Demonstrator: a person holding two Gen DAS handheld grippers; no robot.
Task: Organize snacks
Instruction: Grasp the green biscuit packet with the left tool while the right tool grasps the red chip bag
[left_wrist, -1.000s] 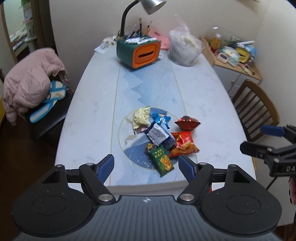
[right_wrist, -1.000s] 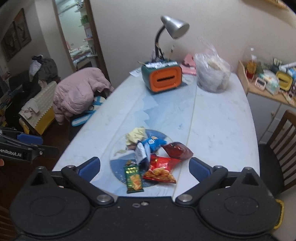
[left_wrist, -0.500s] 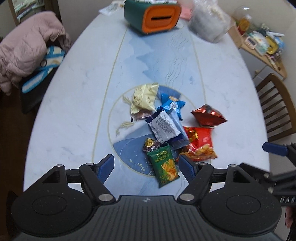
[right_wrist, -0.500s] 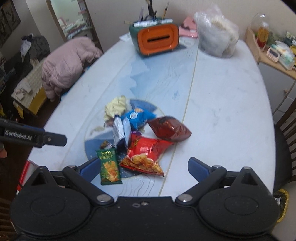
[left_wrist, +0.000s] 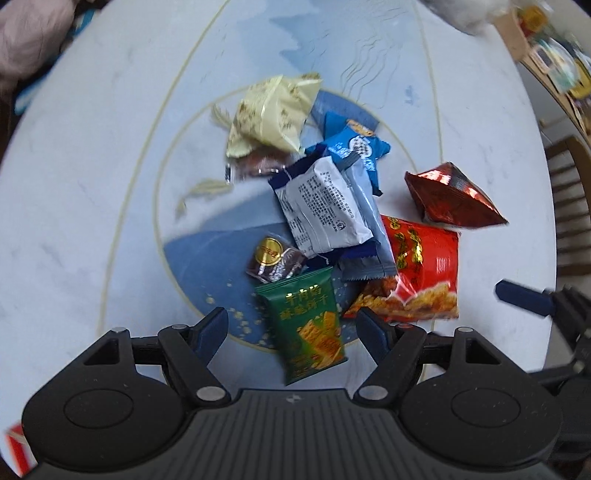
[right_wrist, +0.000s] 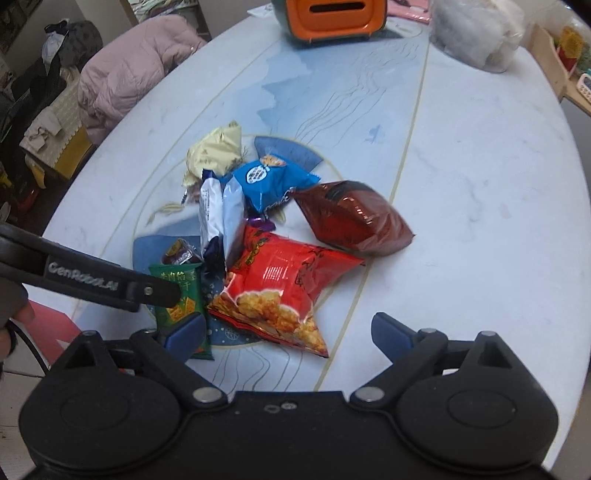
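Left tool (left_wrist: 291, 325) spread wide, empty, straddling flat green foil cracker packet (left_wrist: 308, 325) near counter (left_wrist: 74, 166) front edge; lower squarely, pinch packet sides only, avoid glossy red crisp bag (left_wrist: 417, 273); right tool (right_wrist: 288, 332) likewise open, empty

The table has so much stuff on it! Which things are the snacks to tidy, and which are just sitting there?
Snacks to tidy: green packet, red chip bag, dark red foil bag, blue packet, white packet, cream packet, small brown candy.

Just sitting there: orange box, plastic bag, pink coat.
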